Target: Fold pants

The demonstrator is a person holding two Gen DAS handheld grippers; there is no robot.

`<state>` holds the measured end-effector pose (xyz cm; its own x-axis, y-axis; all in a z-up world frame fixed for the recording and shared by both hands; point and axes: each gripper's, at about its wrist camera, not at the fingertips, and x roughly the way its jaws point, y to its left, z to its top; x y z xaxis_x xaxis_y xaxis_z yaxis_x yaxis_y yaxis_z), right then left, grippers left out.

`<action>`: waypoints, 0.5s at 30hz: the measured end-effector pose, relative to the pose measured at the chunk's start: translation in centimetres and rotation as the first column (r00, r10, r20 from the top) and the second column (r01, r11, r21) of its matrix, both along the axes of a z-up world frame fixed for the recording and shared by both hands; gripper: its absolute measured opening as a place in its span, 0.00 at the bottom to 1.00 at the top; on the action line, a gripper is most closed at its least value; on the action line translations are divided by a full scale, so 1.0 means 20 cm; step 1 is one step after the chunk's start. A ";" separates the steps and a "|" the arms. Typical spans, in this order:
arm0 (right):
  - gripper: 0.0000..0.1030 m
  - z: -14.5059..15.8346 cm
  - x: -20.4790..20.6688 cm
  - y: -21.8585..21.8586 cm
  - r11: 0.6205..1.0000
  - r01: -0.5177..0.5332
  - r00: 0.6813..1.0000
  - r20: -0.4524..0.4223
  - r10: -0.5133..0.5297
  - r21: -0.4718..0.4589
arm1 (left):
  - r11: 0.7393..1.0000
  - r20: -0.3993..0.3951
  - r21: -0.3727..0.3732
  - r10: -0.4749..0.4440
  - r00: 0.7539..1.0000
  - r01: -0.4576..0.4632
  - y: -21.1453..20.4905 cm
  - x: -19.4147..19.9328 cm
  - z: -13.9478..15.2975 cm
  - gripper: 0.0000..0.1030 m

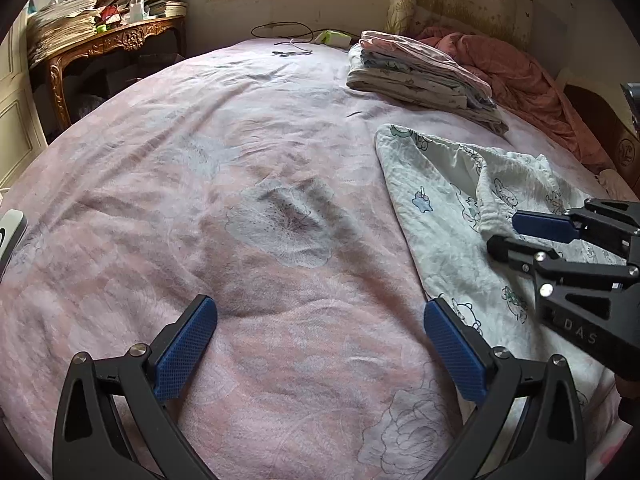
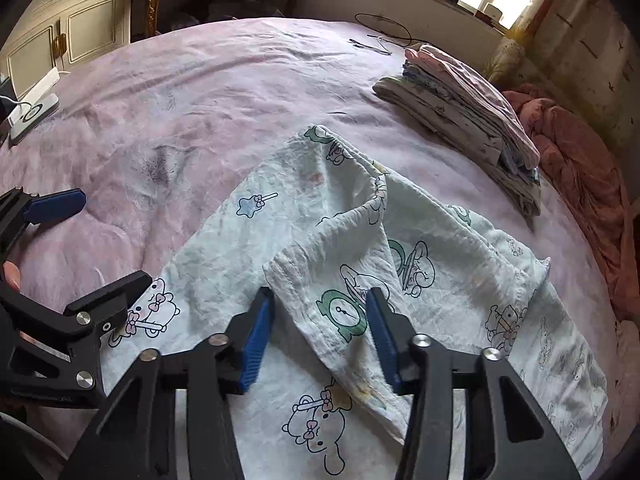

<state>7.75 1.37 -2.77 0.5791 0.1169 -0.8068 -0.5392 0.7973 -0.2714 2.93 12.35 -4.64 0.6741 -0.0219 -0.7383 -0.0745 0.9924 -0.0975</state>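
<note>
White pants with cartoon prints (image 2: 352,264) lie rumpled on the pink bedsheet (image 2: 200,92), one leg folded over the other. My right gripper (image 2: 320,312) is open, its blue pads (image 2: 380,332) straddling a folded hem edge of the pants. In the left wrist view the pants (image 1: 448,216) lie to the right, and the right gripper (image 1: 504,232) hovers over them. My left gripper (image 1: 320,320) is open and empty over bare sheet, just left of the pants; it also shows in the right wrist view (image 2: 100,240).
A stack of folded clothes (image 1: 420,76) lies at the back right, beside a crumpled pink blanket (image 1: 520,76). Cables (image 1: 288,48) lie at the far edge. A carved wooden table (image 1: 112,44) with papers stands at the left. A white device (image 2: 32,116) rests at the bed's left edge.
</note>
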 end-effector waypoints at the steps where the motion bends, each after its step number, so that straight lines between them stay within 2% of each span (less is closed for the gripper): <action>1: 0.22 0.00 0.01 0.00 1.000 0.007 1.000 0.005 -0.007 -0.001 | 1.000 0.000 0.000 0.000 1.000 0.000 0.00 0.00 0.00 1.00; 2: 0.15 0.01 0.01 -0.01 1.000 0.016 1.000 0.021 -0.016 -0.005 | 1.000 0.000 -0.002 0.000 1.000 0.000 0.00 0.00 0.00 1.00; 4: 0.11 0.04 0.03 -0.03 0.999 0.043 0.997 0.056 -0.043 -0.001 | 1.000 0.000 -0.002 0.000 1.000 0.000 0.00 0.00 0.00 1.00; 7: 0.09 0.10 0.09 -0.12 0.994 0.100 0.992 0.076 -0.102 0.035 | 1.000 -0.001 0.000 0.001 1.000 -0.001 0.00 0.00 0.00 1.00; 11: 0.09 0.15 0.18 -0.24 0.981 0.195 0.970 0.150 -0.193 0.002 | 1.000 -0.002 0.001 0.001 1.000 -0.001 0.00 0.00 0.00 1.00; 15: 0.09 0.15 0.29 -0.39 0.959 0.282 0.949 0.144 -0.282 0.018 | 1.000 -0.003 0.007 0.001 1.000 -0.001 -0.01 0.00 0.00 1.00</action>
